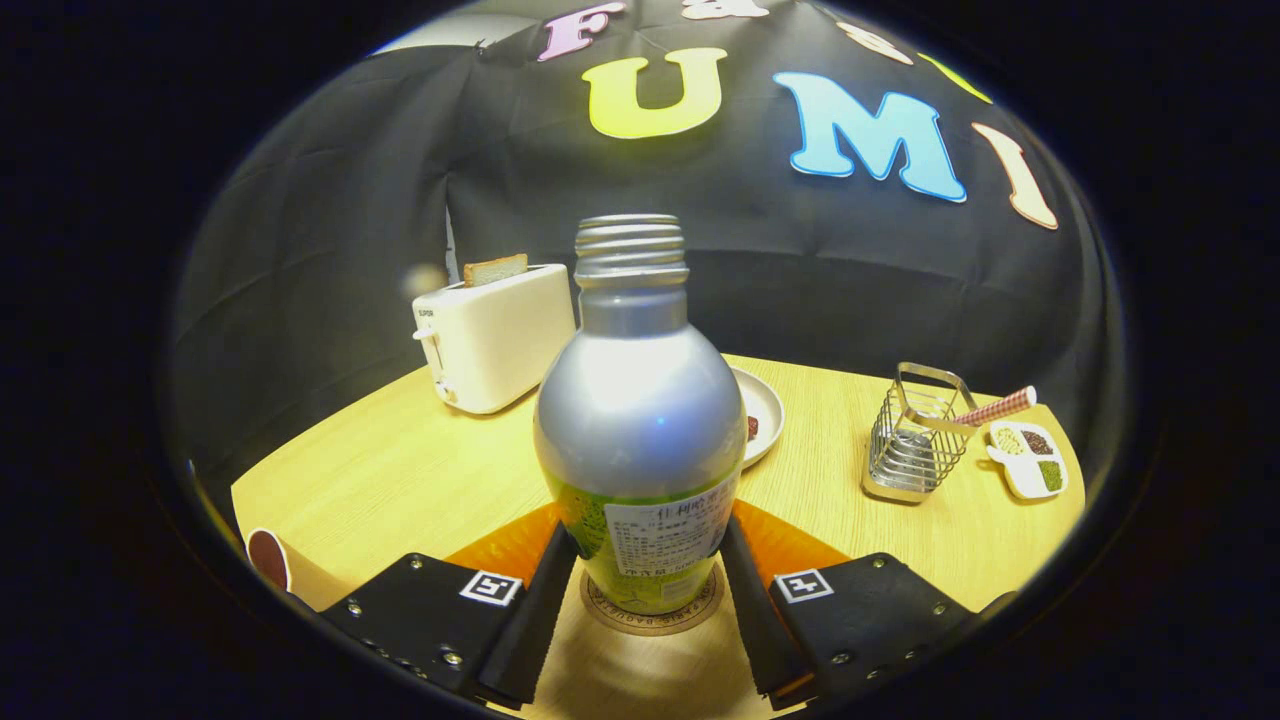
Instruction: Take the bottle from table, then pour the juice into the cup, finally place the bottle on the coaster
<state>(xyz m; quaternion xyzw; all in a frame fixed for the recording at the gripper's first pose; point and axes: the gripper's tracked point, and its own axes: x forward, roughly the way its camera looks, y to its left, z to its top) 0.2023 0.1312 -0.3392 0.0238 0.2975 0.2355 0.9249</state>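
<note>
Now the jaws are flanking the bottle (640,430) at lower centre, apparently gripping its sides. It is standing upright on the coaster (652,612), so release looks near.

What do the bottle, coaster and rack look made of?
Bottle, between the jaws, on the coaster: likely aluminium, matte silver sheen, threaded neck. Coaster: probably cork or card, tan with a printed rim. Rack: shiny metal wire.
</note>
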